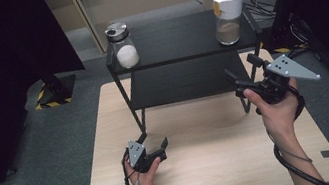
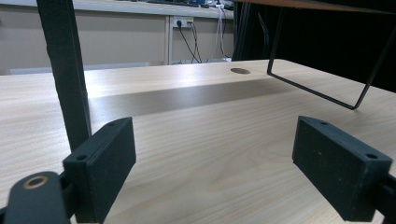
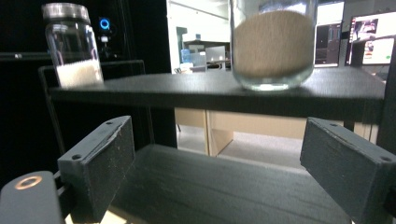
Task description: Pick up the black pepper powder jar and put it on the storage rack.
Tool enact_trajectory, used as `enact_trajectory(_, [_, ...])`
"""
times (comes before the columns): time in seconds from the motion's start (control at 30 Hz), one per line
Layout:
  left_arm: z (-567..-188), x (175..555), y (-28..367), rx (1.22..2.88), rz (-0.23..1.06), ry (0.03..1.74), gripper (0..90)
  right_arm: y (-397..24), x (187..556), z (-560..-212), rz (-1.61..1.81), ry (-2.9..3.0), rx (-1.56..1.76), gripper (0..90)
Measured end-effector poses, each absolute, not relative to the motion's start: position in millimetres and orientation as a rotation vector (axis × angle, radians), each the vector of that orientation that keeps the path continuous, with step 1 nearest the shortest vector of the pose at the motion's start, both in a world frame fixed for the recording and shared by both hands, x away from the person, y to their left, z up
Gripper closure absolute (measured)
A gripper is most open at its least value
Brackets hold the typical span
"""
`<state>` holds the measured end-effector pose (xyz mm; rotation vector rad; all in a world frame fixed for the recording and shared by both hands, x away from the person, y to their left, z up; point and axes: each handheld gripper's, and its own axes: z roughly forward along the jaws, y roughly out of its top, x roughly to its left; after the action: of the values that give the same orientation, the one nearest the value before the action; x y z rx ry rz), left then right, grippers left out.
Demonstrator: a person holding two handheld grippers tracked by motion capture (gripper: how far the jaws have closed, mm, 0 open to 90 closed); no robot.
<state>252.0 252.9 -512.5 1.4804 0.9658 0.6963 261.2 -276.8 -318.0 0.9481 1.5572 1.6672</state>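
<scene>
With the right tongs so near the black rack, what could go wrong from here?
1. The right tongs, open and empty, point at the edge of the black two-tier rack; a bump might shake it.
2. The brown-powder jar stands near the top shelf's right edge, above those tongs, and might tip or slide off.
3. The white-powder jar also sits near an edge.

Two hand-held grippers of black plastic: the left gripper (image 1: 154,147) and right gripper (image 1: 240,79) each carry a grey three-cornered plate (dotted with small holes), blocky black fingers (image 2: 105,165) with recessed screw holes, and a trailing black cable (image 1: 293,164). Forearms are bare.
</scene>
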Motion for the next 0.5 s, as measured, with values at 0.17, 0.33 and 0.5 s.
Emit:
enact_trajectory(0.17, [-512.2,252.0,252.7,1.482,0.696,0.966,12.6,-280.3,257.1,-325.4,1.663,1.572,0.957,10.4])
enact_trajectory(0.33, [-512.3,251.8,252.6,1.482,0.698,0.965,12.6,-282.5,251.0,-333.0,1.670,1.583,0.960,10.4])
enact_trajectory(0.5, [-512.6,251.8,252.7,1.479,0.697,0.966,12.6,-283.3,246.7,-339.3,1.669,1.601,0.962,10.4])
